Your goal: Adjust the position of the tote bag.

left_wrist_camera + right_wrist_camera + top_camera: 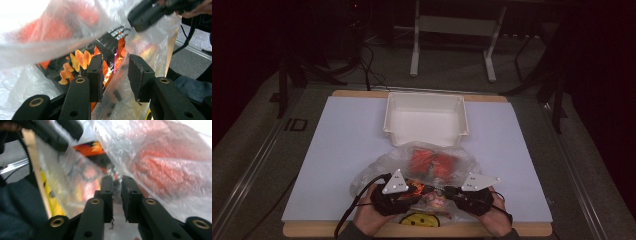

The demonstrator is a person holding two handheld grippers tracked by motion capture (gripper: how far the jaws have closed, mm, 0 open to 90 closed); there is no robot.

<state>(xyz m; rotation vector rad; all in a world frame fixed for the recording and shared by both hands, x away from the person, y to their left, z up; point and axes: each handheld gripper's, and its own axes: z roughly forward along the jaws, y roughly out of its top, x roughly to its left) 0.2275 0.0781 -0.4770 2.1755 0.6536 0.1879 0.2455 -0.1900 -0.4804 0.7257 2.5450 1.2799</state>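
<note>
Beyond the bag (412, 165) we see a white tray (426, 116) sitting well apart from both hands on the white sheet (337, 150) that covers the tabletop (522, 231). A yellow round thing (419, 220) lies at the near edge between the wrists, partly covered, and we cannot tell what it is. The clear plastic bag rests on the sheet just in front of the person, crumpled, with orange packets (432, 162) inside; one black-and-orange packet (105, 50) lies at its near end.

The film blurs what is inside, and in both gripper views it hangs across the frame, so we cannot count the packets.

The left hand-held gripper (115, 72) points into the bag's near end, its jaws standing apart with loose film and the packet's edge between them; its pads press on nothing. The right hand-held gripper (117, 192) has its jaws drawn close with a narrow gap, and film lies in it, but we cannot tell whether it is pinched. Both hands (367, 217) hold the grippers low, facing each other across the bag's opening.
</note>
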